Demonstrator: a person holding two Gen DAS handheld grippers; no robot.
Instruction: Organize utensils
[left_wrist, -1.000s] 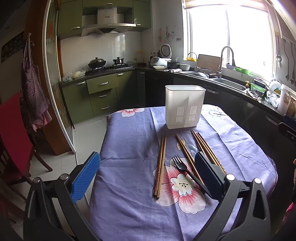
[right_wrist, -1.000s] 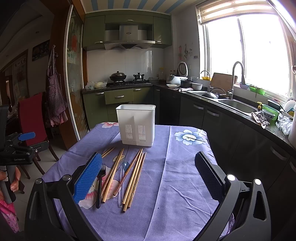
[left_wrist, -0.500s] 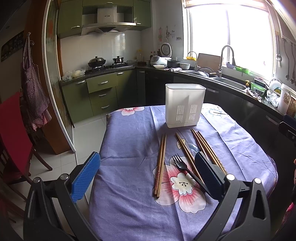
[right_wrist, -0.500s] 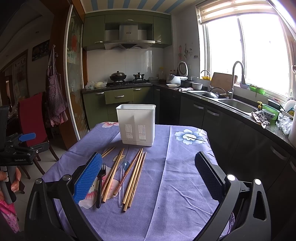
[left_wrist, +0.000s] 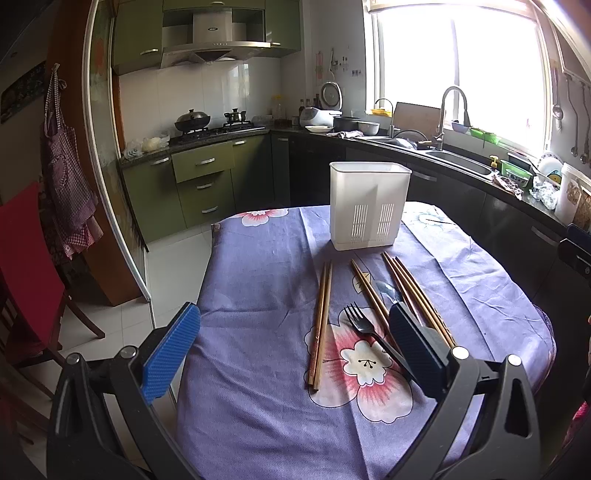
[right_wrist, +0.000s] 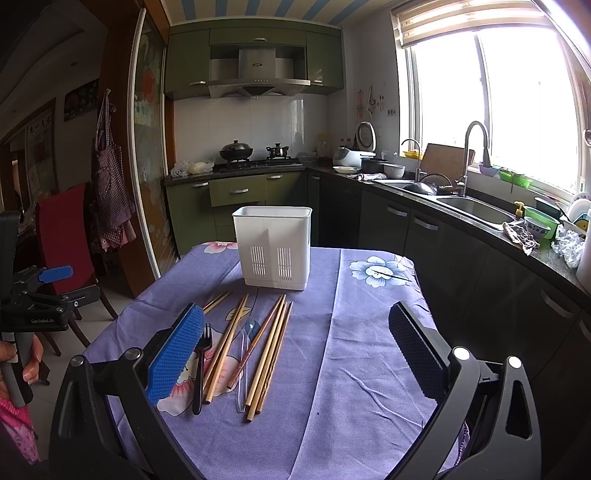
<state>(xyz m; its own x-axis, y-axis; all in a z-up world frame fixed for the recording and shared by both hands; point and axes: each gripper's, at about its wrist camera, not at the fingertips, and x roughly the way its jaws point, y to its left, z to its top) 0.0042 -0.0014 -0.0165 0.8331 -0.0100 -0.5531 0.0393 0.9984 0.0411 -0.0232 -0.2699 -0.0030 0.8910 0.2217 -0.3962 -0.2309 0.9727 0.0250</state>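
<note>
Nearest the cameras, the left claw (left_wrist: 293, 349) and right claw (right_wrist: 295, 349) hang released above the tabletop (right_wrist: 354, 369). Beyond them a black fork (left_wrist: 360, 323), clear spoon (right_wrist: 246, 343) and wooden chopsticks (left_wrist: 320, 321) lie flat. Farther back stands the white utensil holder (right_wrist: 273, 247).

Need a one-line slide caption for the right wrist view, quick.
Open right gripper hovers over a purple floral tablecloth where chopsticks, a black fork and a clear spoon lie before an upright white utensil holder.
</note>
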